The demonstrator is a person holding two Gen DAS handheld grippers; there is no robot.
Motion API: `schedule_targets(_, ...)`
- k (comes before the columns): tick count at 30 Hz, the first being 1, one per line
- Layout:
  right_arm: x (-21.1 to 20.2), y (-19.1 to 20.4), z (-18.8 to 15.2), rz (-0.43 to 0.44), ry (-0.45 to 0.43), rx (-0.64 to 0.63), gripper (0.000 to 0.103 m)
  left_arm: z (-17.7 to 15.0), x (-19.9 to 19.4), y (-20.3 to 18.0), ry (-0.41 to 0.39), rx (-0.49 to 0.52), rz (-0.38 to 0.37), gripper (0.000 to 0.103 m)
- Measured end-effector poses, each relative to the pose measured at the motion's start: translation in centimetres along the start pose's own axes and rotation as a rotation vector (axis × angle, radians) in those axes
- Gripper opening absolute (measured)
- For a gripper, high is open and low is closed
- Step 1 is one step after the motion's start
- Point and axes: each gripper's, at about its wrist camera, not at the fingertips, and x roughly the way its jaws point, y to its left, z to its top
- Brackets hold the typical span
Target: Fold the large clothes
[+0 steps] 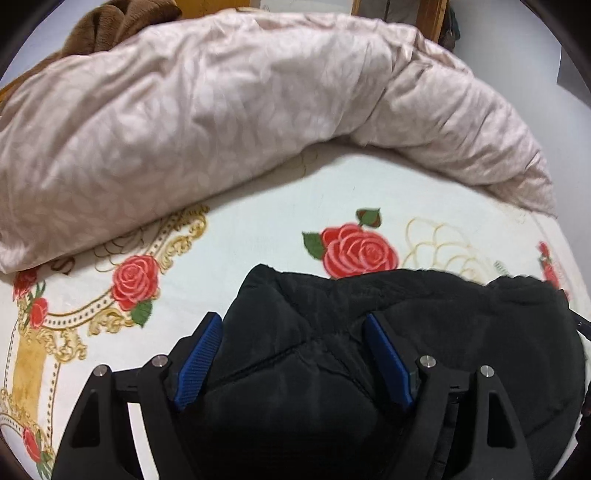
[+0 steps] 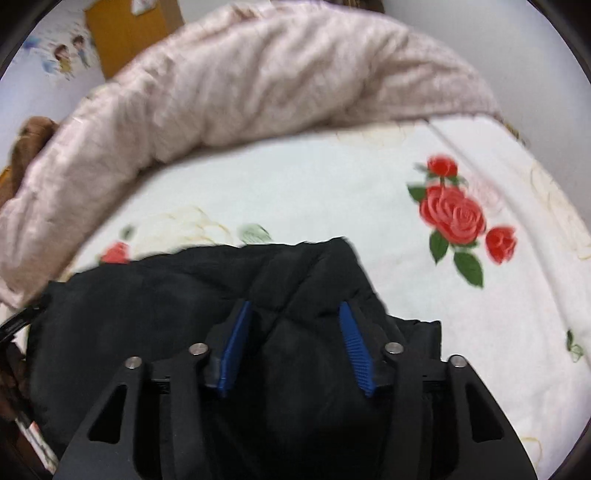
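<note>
A black padded jacket [image 1: 424, 332] lies on the rose-printed bed sheet [image 1: 258, 229] at the near edge. My left gripper [image 1: 291, 325] has its blue pads spread wide, with a thick fold of the jacket bulging between them. In the right wrist view the same jacket [image 2: 147, 314] fills the lower left. My right gripper [image 2: 295, 314] also has its pads apart around a bunched corner of the jacket. How firmly either one pinches the cloth cannot be told.
A bulky pale pink quilt [image 1: 221, 110] lies rolled across the far side of the bed, also in the right wrist view [image 2: 258, 81]. A brown fabric [image 1: 122, 22] sits behind it at the far left. A wooden door [image 2: 129, 33] stands beyond.
</note>
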Motion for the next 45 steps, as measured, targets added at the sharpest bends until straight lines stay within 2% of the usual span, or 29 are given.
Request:
schedule_targets(2,2.0,-1.0,-0.9,-0.008,0.023,0.003,0.047,-0.3,0.9,-0.1,0.010,-0.010,-0.017,0.081)
schedule_targets(5,2.5,-1.2,-2.0,-0.022,-0.006,-0.003,0.046,-0.6,2.0,-0.3,0.004,-0.014,-0.023,0.083)
schedule_targets(13,3.0,-1.0,-1.7,-0.044,-0.004,-0.005,0.046,-0.5,2.7,-0.4,0.017,-0.019,-0.011,0.084)
schedule_targets(15,2.2,-0.8,-1.3,-0.055,0.000,-0.015,0.046,-0.2,1.6,-0.4,0.015,-0.013,0.004,0.083)
schedule_targets(19,-1.3,-0.5,-1.2,-0.033,-0.049,-0.010,0.046,0.0,-1.5,-0.4,-0.030,0.006,0.007,0.083)
schedule_targets(25,-6.2,-0.2,-3.4,0.027,-0.117,-0.001,0.046,-1.1,-7.1,-0.6,-0.129,0.048,-0.020,0.083)
schedule_targets(27,-5.3,-0.6,-4.6,0.007,-0.078,0.000,0.046,-1.9,-6.9,-0.6,-0.116,0.065,-0.027,0.083)
schedule_targets(29,-3.6,-1.3,-5.5,-0.004,-0.032,0.012,0.046,-2.8,-5.0,-0.5,-0.054,0.073,0.002,0.083)
schedule_targets(31,-2.9,-1.7,-5.8,0.000,-0.032,0.007,0.046,-3.6,-3.8,0.1,-0.027,0.045,-0.007,0.083)
schedule_targets(39,-2.8,-1.5,-5.9,-0.014,-0.033,-0.017,0.047,-3.9,-3.9,-0.7,-0.039,0.061,0.024,0.083)
schedule_targets(45,-4.4,-1.2,-5.8,-0.023,-0.042,-0.031,0.048,-4.0,-6.0,-1.2,-0.058,0.101,0.054,0.083)
